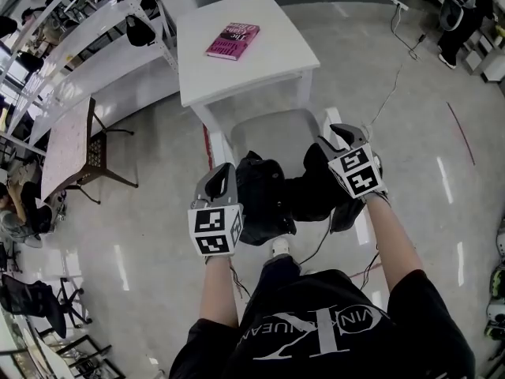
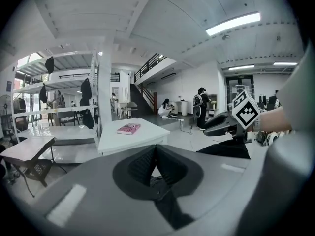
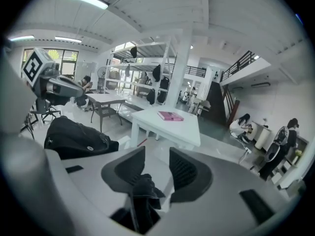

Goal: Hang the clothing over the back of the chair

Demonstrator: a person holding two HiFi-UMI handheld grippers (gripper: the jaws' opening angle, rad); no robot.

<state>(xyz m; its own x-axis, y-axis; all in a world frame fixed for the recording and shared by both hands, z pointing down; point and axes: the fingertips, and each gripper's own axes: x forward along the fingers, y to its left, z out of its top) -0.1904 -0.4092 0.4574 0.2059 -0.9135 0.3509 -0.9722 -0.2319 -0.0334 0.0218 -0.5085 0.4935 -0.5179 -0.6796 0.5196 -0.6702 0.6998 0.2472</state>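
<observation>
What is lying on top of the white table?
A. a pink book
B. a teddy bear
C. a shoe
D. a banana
A: a pink book lies flat on the white table, and both gripper views show it there too.
</observation>
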